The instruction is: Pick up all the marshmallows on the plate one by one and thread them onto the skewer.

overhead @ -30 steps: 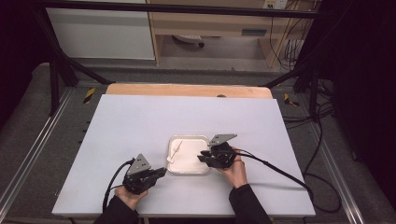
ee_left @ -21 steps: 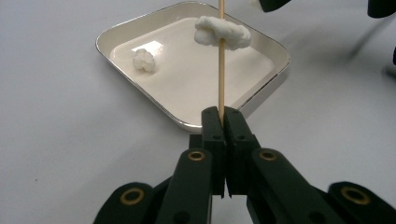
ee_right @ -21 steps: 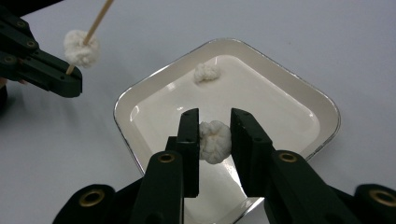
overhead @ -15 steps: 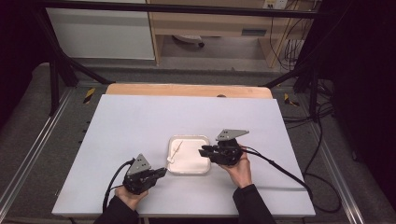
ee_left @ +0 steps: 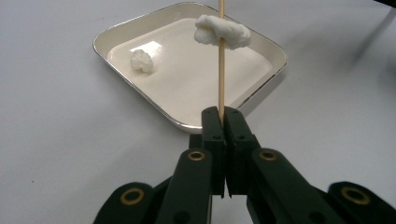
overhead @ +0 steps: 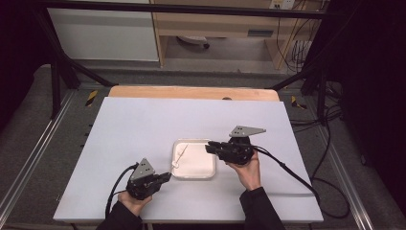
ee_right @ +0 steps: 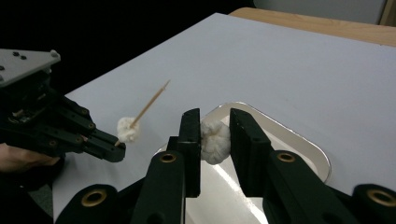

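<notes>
Pinching a skewer (ee_left: 221, 70), left claw (ee_left: 223, 116); right claw (ee_right: 215, 128) grips a marshmallow (ee_right: 215, 140)

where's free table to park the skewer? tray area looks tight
Bare: the far half of the white table between the tray and the wooden edge, and the left side past the left claw. Crowded: around the tray, where the skewer with its cotton ball and the right claw meet.

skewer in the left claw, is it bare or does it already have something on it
Loaded with one piece. A white marshmallow sits threaded on the wooden skewer above the shut left claw, and the tip beyond it is bare.
</notes>
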The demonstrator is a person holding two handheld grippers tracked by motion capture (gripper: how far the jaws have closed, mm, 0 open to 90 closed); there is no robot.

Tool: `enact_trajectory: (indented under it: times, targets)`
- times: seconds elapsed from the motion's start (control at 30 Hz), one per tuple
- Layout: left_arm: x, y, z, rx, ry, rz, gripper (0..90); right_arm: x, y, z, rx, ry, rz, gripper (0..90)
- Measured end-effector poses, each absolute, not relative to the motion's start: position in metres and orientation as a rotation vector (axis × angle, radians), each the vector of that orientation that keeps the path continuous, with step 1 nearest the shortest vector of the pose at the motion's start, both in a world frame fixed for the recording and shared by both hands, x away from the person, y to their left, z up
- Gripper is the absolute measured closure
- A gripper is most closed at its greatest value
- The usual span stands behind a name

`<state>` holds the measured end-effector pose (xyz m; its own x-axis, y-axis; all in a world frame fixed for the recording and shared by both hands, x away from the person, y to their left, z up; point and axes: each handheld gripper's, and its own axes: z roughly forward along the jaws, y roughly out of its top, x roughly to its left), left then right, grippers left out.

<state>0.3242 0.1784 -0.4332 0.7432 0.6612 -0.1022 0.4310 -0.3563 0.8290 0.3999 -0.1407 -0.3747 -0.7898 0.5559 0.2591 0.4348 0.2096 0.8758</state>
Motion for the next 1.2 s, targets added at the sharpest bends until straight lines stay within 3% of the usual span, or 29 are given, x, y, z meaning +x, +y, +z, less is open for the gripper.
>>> enact_trajectory:
  times: [0.57, 1.2]
  targets:
    - [0.321, 0.175, -0.432, 2.005, 0.791, 0.31, 88.5, 0.409, -0.126, -0.361, 0.993, 2.316, 1.821, 74.6]
    - [0.321, 0.175, -0.431, 2.001, 0.783, 0.311, 88.5, 0.419, -0.108, -0.369, 1.015, 2.363, 1.912, 74.5]
